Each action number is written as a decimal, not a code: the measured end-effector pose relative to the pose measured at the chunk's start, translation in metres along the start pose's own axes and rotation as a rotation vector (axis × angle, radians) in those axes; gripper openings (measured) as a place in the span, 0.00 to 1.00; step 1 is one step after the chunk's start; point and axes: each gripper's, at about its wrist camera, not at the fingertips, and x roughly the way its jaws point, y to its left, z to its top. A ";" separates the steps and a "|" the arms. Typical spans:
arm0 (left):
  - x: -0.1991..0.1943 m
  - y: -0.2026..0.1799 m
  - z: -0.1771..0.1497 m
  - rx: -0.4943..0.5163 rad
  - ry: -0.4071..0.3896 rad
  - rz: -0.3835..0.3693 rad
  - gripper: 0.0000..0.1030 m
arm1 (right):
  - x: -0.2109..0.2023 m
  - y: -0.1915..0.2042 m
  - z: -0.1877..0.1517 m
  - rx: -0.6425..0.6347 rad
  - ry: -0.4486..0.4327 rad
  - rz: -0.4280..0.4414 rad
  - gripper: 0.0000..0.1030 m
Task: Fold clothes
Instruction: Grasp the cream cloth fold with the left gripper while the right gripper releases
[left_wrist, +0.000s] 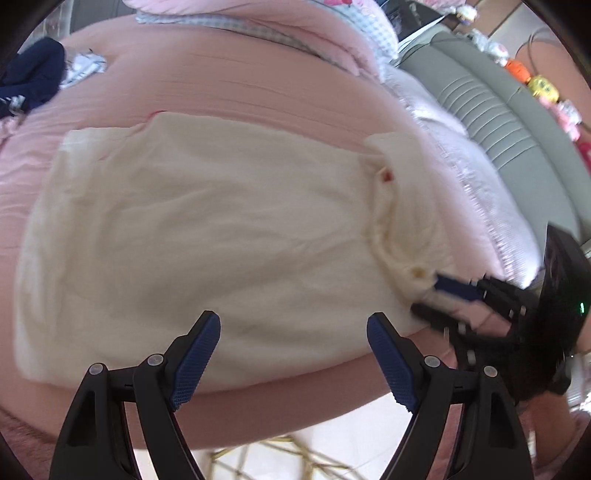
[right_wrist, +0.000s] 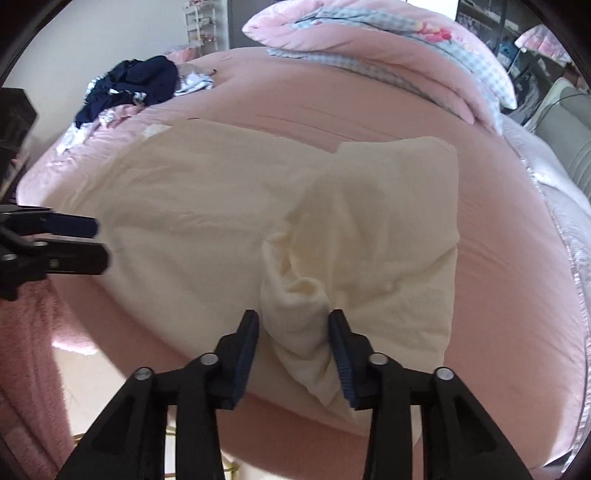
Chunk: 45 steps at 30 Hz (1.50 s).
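Grippers (left_wrist: 293, 347) hover above pink bed (left_wrist: 258, 92).

A pink bed sheet (right_wrist: 498, 295) spreads below the fingers. Far ahead lies a rolled pink quilt with blue gingham lining (right_wrist: 424, 48); to the right, a grey padded headboard (left_wrist: 517, 129) topped by small toys (left_wrist: 541, 86).

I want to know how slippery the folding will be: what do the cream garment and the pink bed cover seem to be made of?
The cream garment looks like a soft matte knit, perhaps cotton: it creases softly, bunches thickly by the right claw, and shows no sheen. The pink bed cover looks like smooth matte woven fabric, likely cotton or microfibre, stretched with faint lines. Neither looks slippery, but the blur hides the weave.
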 end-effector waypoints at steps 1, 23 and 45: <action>0.003 -0.006 0.005 -0.003 -0.009 -0.042 0.79 | -0.014 0.001 -0.005 0.004 -0.009 0.040 0.41; 0.058 -0.070 0.031 0.024 0.003 -0.145 0.10 | -0.047 -0.124 -0.044 0.443 -0.138 -0.056 0.42; 0.049 0.032 0.073 -0.201 -0.041 -0.247 0.51 | -0.022 -0.113 -0.004 0.327 -0.102 0.028 0.46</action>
